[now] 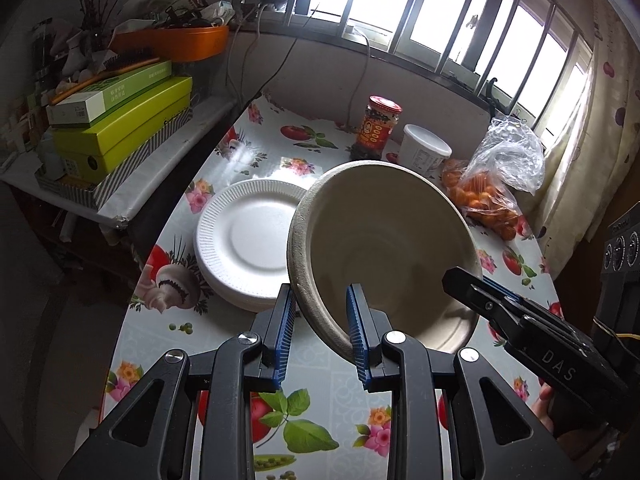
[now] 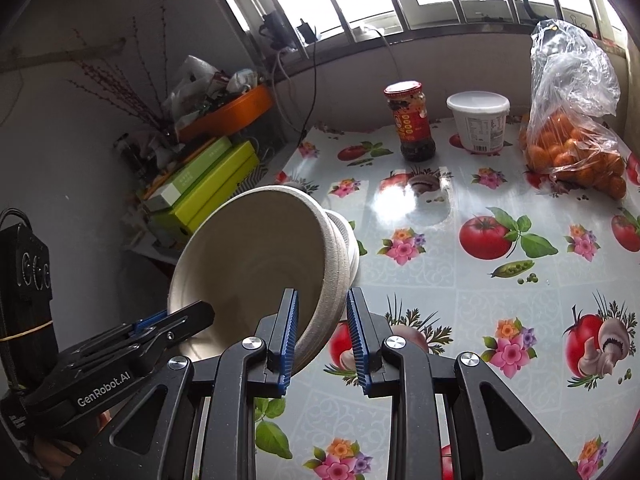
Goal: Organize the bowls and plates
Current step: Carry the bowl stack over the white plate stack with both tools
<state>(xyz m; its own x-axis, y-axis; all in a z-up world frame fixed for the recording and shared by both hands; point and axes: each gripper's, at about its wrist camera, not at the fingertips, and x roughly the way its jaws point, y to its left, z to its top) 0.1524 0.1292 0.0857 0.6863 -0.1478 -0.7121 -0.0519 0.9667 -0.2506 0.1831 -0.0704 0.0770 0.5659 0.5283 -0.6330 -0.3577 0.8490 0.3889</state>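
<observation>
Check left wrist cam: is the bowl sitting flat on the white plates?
No. The bowl is tilted and lifted, gripped at its rim by both grippers, beside the plate stack.

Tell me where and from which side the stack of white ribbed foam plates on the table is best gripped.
Probably take the ribbed rim at the near edge of the white foam plates, coming in low from the near side, one finger over, one under. The stack lies flat, its rim flaring off the floral tablecloth; the tilted beige paper bowls hide its right side.
</observation>
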